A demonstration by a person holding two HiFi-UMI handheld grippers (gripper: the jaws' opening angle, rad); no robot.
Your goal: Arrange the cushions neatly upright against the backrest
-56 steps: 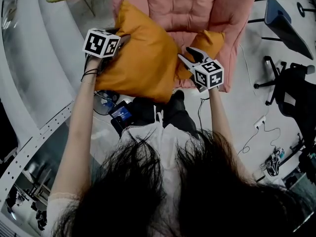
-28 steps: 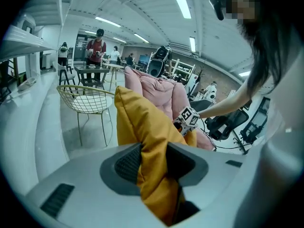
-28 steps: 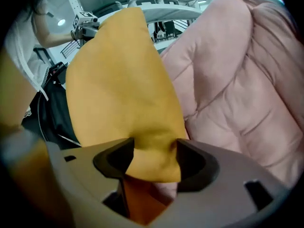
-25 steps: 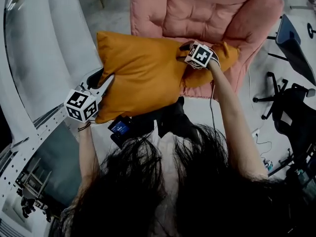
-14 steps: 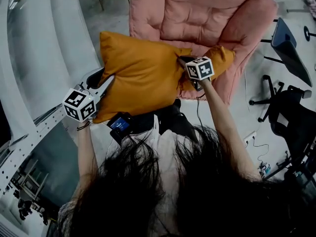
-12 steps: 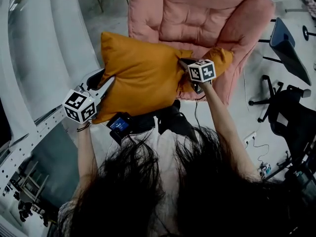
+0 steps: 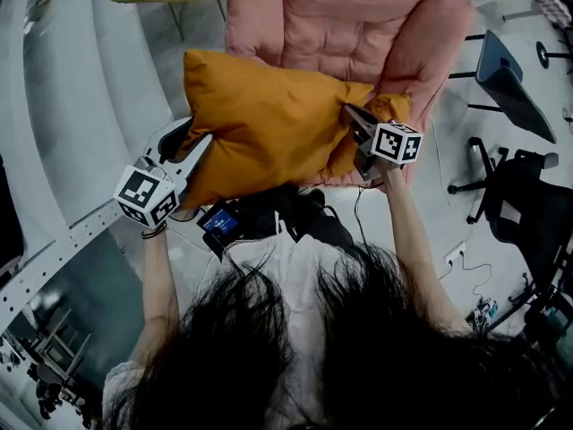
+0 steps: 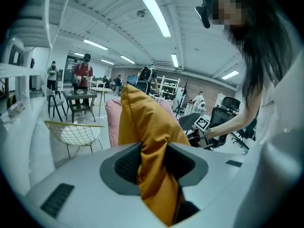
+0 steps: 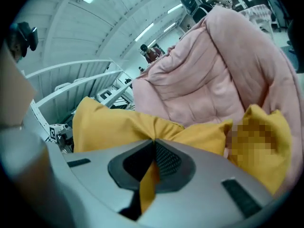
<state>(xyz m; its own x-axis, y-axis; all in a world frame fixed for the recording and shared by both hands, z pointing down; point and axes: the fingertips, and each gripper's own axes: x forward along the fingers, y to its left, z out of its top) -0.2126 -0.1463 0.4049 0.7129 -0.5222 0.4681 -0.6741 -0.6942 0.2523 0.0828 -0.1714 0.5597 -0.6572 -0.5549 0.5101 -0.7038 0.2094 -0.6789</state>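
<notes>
Just in front of the pink chair (image 7: 428,47), you held the orange cushion (image 7: 269,119) aloft, left gripper (image 7: 190,150) clamped on its edge, right gripper (image 7: 352,116) pinched shut on a corner; level hands would stand it upright against the backrest (image 7: 345,16).

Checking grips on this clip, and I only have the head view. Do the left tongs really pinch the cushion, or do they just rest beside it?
Observer: They pinch it. The left gripper view shows the left tongs shut on a thick fold of the cushion.
Operator: And the right tongs?
Observer: The right gripper view shows the right tongs shut on a thin strip of its fabric, with the chair just beyond.
Operator: Anyone nearby?
Observer: The left gripper view shows people by a table, far behind the cushion.
</notes>
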